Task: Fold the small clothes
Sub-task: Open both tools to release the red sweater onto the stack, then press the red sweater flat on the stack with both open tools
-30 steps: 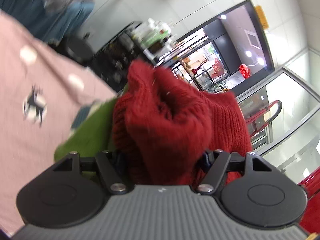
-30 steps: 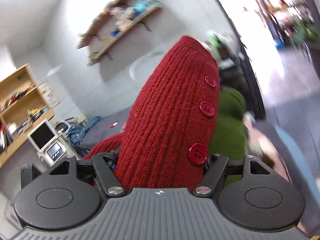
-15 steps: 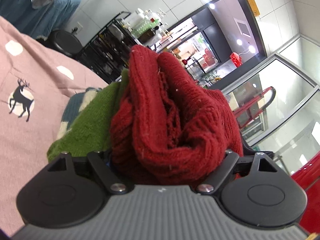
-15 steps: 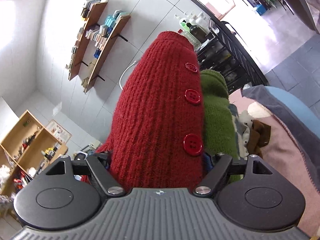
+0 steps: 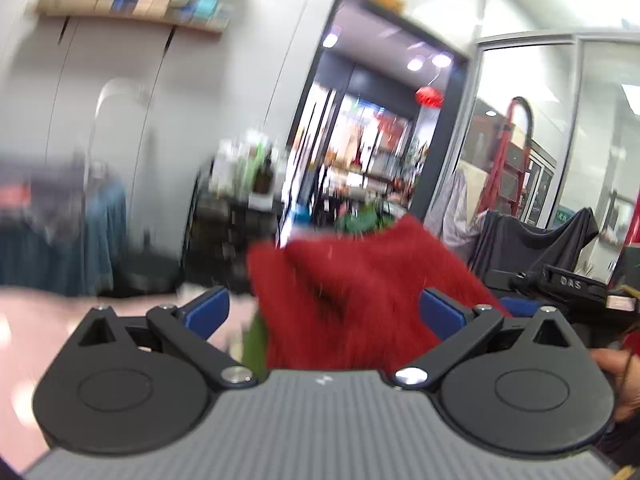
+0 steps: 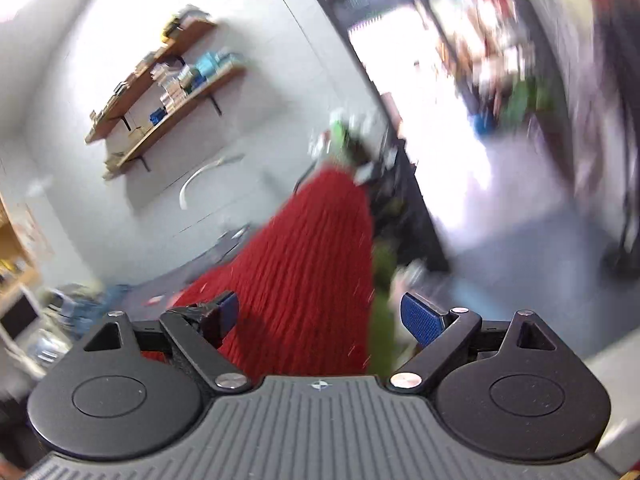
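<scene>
The red knit garment (image 5: 360,288) is a thick, ribbed wool-like piece with a fuzzy surface, bunched into a soft mound. In the left wrist view it lies between the blue pads of the left gripper (image 5: 324,312). The jaws are opening and stand wide; the left pad is clear of the cloth, while contact at the right pad cannot be determined because of blur. A strip of green knit fabric (image 5: 254,344) shows beneath the red piece, just beside the gripper body.

In the right wrist view the same red garment (image 6: 304,280) rises as a tall, rounded, vertically ribbed column between the pads of the right gripper (image 6: 320,316). These jaws also stand apart: the right pad is clear, with the green fabric (image 6: 380,320) in the gap; the left pad sits at the garment's edge, and whether it presses cannot be determined.

Wooden wall shelves (image 6: 168,92) carry stacked boxes and books. A pink cloth surface (image 5: 36,320) lies below the left gripper. Both views are motion-blurred.
</scene>
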`<state>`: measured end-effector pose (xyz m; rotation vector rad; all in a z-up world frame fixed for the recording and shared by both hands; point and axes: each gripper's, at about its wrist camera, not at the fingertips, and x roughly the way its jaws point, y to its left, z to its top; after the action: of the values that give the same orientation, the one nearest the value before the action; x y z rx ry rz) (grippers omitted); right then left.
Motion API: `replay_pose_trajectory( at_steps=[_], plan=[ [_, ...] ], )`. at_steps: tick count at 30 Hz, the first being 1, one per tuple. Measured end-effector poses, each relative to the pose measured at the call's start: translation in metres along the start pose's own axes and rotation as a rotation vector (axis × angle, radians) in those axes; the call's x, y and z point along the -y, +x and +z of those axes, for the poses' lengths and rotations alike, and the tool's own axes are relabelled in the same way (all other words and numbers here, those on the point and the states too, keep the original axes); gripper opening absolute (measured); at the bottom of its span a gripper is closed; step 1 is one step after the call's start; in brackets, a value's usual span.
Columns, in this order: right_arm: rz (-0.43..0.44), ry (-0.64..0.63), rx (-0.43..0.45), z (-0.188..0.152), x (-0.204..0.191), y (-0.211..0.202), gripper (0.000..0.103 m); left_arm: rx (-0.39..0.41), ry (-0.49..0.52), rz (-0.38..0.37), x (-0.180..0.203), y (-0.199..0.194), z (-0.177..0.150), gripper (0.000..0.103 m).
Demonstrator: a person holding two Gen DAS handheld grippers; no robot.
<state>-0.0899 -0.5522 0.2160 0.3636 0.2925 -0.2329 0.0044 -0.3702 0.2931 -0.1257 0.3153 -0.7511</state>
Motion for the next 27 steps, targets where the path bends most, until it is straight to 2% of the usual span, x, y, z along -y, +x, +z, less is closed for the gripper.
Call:
replay_pose_trajectory(
  at_steps=[2, 4, 5, 6, 7, 8, 10, 12, 13, 15, 19, 23, 26, 27],
  plan=[
    [-0.038, -0.144, 0.047, 0.003, -0.019, -0.006, 0.103, 0.016, 0.059, -0.076, 0.011, 0.001, 0.010, 0.103],
    [-0.030, -0.258, 0.045, 0.001, -0.037, -0.007, 0.103, 0.011, 0.097, -0.158, 0.026, 0.004, 0.015, 0.094],
    [-0.014, -0.310, 0.038, -0.002, -0.045, -0.006, 0.087, 0.008, 0.119, -0.193, 0.033, 0.009, 0.014, 0.091],
    [0.010, -0.350, 0.032, -0.005, -0.052, -0.005, 0.079, 0.004, 0.150, -0.195, 0.039, 0.014, 0.012, 0.089],
    [0.032, -0.387, 0.024, -0.010, -0.057, -0.004, 0.066, -0.006, 0.186, -0.172, 0.043, 0.021, 0.008, 0.089],
    [0.042, -0.429, 0.004, -0.015, -0.062, -0.001, 0.066, -0.029, 0.213, -0.150, 0.047, 0.027, 0.001, 0.089],
    [-0.009, -0.495, -0.041, -0.027, -0.064, 0.010, 0.066, -0.093, 0.216, -0.123, 0.041, 0.042, -0.012, 0.088],
    [-0.046, -0.544, -0.017, -0.038, -0.057, 0.012, 0.068, -0.192, 0.188, -0.097, 0.028, 0.063, -0.026, 0.088],
    [-0.058, -0.546, -0.027, -0.040, -0.053, 0.016, 0.070, -0.223, 0.157, -0.117, 0.019, 0.074, -0.031, 0.090],
    [-0.071, -0.523, -0.049, -0.039, -0.046, 0.019, 0.076, -0.229, 0.117, -0.153, 0.009, 0.079, -0.038, 0.093],
    [-0.081, -0.549, -0.048, -0.038, -0.048, 0.013, 0.085, -0.225, 0.138, -0.142, 0.007, 0.076, -0.037, 0.103],
    [-0.086, -0.570, -0.044, -0.037, -0.052, 0.010, 0.095, -0.239, 0.043, -0.165, -0.014, 0.071, -0.032, 0.103],
    [-0.095, -0.555, -0.043, -0.038, -0.050, 0.007, 0.103, -0.223, -0.014, -0.101, -0.031, 0.061, -0.028, 0.103],
    [-0.092, -0.544, -0.047, -0.038, -0.048, 0.006, 0.103, -0.235, -0.028, -0.114, -0.037, 0.063, -0.029, 0.103]
  ],
)
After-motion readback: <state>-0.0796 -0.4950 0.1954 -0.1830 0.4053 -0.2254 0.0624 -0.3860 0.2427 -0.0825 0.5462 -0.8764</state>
